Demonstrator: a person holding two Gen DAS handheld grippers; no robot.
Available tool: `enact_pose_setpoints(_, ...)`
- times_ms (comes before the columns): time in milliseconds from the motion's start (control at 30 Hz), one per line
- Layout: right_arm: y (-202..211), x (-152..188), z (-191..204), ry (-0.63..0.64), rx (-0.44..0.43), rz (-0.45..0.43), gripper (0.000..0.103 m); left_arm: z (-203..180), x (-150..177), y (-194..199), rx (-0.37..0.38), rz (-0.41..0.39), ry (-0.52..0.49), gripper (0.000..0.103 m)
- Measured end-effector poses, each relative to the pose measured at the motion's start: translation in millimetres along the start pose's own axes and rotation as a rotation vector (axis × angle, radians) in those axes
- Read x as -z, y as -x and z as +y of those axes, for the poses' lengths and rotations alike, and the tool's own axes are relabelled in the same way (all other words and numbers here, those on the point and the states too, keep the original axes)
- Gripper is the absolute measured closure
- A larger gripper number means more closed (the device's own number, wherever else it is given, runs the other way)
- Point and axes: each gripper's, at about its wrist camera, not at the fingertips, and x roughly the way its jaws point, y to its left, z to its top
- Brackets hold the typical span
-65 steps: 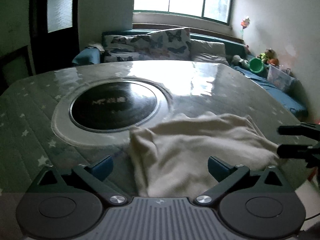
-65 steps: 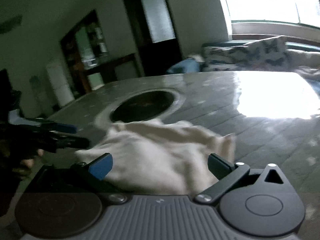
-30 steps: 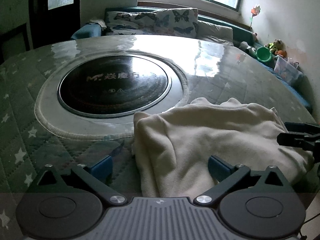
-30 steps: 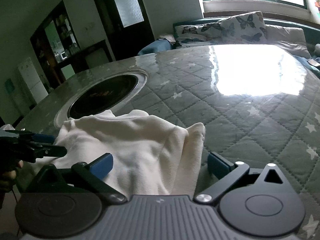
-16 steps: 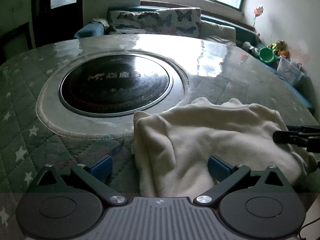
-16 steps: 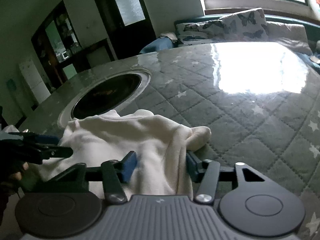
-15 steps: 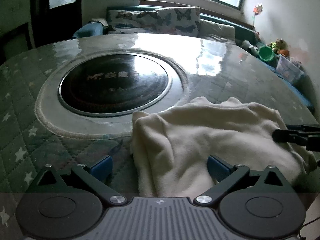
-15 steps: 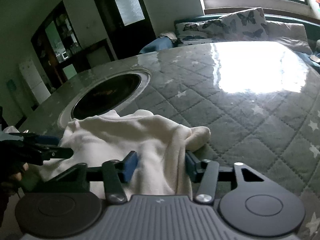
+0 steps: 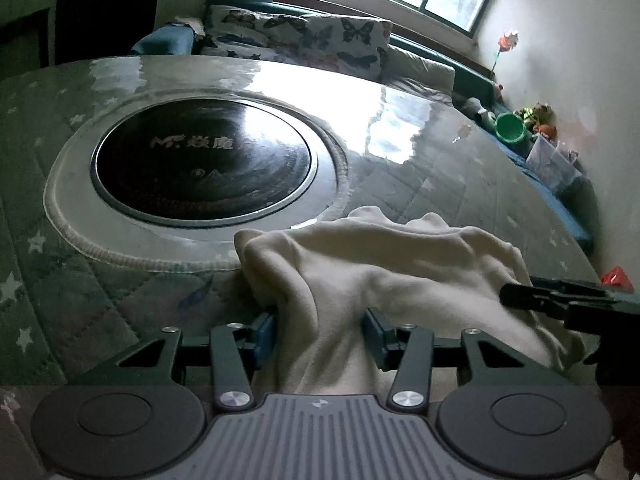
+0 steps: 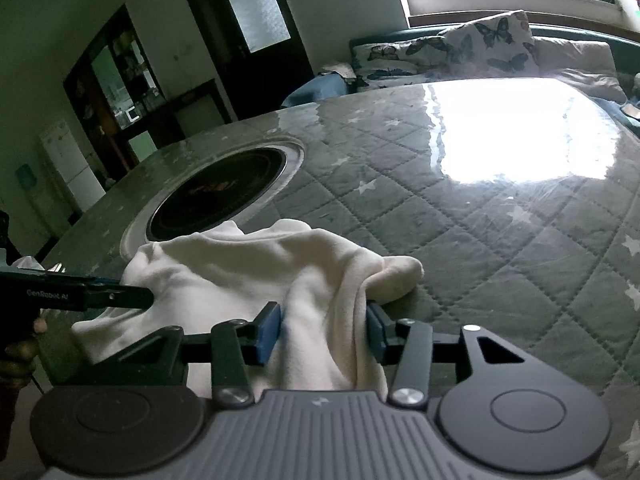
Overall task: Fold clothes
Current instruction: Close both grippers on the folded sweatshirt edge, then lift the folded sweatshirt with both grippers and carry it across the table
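Left gripper (image 9: 320, 330): jaws closing, pads pinching bunched cream garment (image 9: 384, 264) at near edge. Right gripper (image 10: 322, 330): half-closed, clamped on garment fold.

place: home living room | cues: butterfly cushions (image 9: 304, 36), sofa (image 10: 580, 48), fridge (image 10: 66, 164)
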Motion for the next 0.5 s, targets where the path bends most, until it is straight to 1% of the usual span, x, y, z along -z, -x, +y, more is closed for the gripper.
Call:
enact_pose_setpoints(33,0,0,0,-0.001,0.001,-0.002,0.056,0,0,0,0.003,-0.005,0.007,0.053)
enact_pose_setpoints(100,0,1,2,0.002,0.006,-0.005,0.056,0,1,0,0.017,-0.007,0.008,0.042)
enact_pose_setpoints(133,0,1,3,0.008,0.008,-0.005,0.057,-2,1,-1,0.018,-0.007,-0.001,0.042)
enact_pose_setpoints(200,0,2,5,0.017,0.004,-0.001,0.064,-6,2,-2,0.008,-0.005,-0.031,0.043)
enact_pose_setpoints(233,1,3,5,0.017,-0.004,0.0,0.07,-9,2,-2,-0.001,-0.005,-0.047,0.044)
enact_pose_setpoints(300,3,4,6,0.012,-0.021,-0.003,0.072,-9,2,-3,0.002,-0.001,-0.055,0.064)
enact_pose_setpoints(333,4,4,6,0.014,-0.023,-0.009,0.074,-8,1,-2,0.019,0.008,-0.041,0.068)
enact_pose_setpoints(367,5,3,6,0.016,-0.025,-0.015,0.076,-8,-1,-1,0.027,0.014,-0.032,0.071)
enact_pose_setpoints(400,7,3,6,0.017,-0.027,-0.02,0.077,-11,-3,0,0.023,0.011,-0.043,0.073)
enact_pose_setpoints(500,14,0,4,0.022,-0.03,-0.038,0.079,-22,-10,4,0.016,-0.003,-0.088,0.074)
